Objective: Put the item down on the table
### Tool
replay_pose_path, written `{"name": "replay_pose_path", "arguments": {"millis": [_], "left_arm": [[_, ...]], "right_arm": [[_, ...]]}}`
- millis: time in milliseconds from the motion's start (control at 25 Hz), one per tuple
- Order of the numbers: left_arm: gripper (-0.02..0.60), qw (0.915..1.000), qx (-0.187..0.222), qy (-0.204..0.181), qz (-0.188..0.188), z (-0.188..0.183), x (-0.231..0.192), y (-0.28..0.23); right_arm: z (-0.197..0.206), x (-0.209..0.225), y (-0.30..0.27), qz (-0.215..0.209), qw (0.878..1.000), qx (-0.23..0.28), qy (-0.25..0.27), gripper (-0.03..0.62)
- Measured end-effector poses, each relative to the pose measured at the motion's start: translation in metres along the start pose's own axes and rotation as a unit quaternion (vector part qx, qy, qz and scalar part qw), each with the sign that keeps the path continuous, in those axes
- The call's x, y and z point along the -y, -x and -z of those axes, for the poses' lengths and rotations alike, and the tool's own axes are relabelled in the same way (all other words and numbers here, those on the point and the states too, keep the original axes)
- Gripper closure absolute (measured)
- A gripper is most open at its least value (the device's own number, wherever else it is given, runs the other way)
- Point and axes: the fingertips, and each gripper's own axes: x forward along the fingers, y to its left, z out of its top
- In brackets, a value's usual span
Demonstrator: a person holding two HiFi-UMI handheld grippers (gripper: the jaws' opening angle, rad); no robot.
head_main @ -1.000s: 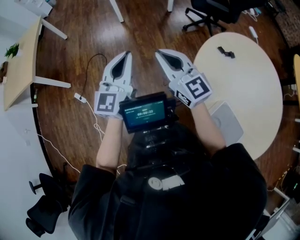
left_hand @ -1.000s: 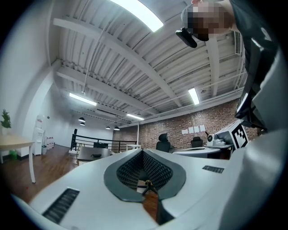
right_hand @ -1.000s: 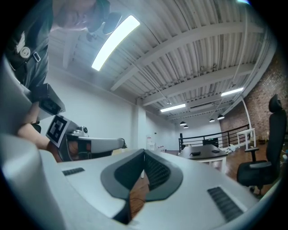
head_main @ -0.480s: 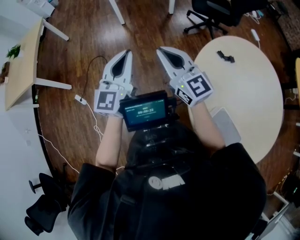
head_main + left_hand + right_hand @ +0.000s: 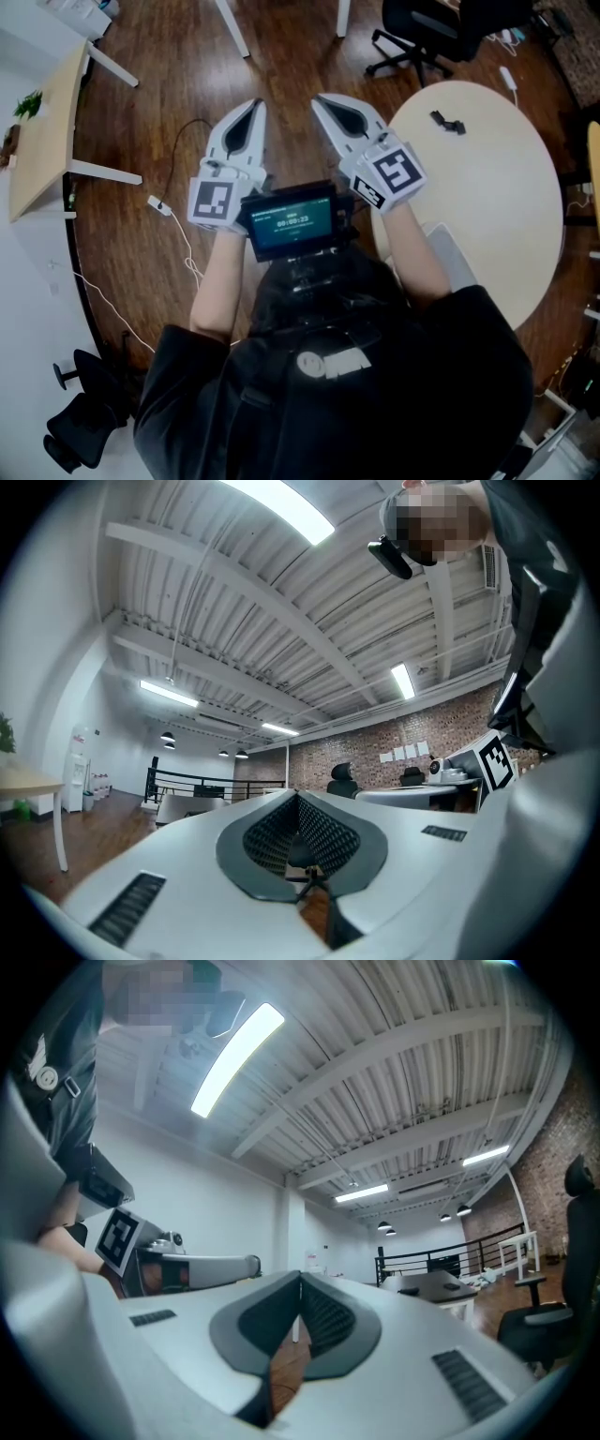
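The left gripper [image 5: 254, 105] has its fingers clenched together, with nothing between them. The right gripper [image 5: 320, 99] is clenched and empty in the same way. Both point forward over the wooden floor [image 5: 169, 112]. A small black item [image 5: 448, 122] lies on the round table [image 5: 506, 197], well apart, to the right of the right fingertips.

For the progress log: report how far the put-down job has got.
Done, it seems: both jaw pairs are closed on nothing, and a small black object lies on the round pale wooden table; whether it is the item, I cannot tell. In hand: nothing; the white left gripper and white right gripper hover over the dark wooden floor, beside the table. Left: apparently nothing to put down.
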Motion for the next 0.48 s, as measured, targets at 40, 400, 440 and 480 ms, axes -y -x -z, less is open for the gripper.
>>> {"name": "replay_pose_path", "arguments": {"millis": [40,400,440,480], "left_arm": [[0.581,1.0000,0.000,0.000,0.000,0.000,0.001,0.000],[0.581,1.0000,-0.003,0.000,-0.004,0.003,-0.001,0.003],[0.581,1.0000,-0.003,0.000,-0.005,0.003,-0.001,0.003],[0.581,1.0000,-0.003,0.000,-0.006,0.003,-0.002,0.003]], "right_arm": [[0.000,0.000,0.000,-0.001,1.000,0.001,0.000,0.591],[0.010,0.000,-0.001,-0.001,1.000,-0.023,-0.003,0.591],[0.010,0.000,-0.001,0.000,1.000,-0.022,-0.003,0.591],[0.010,0.000,-0.001,0.000,1.000,-0.022,-0.003,0.591]]}}
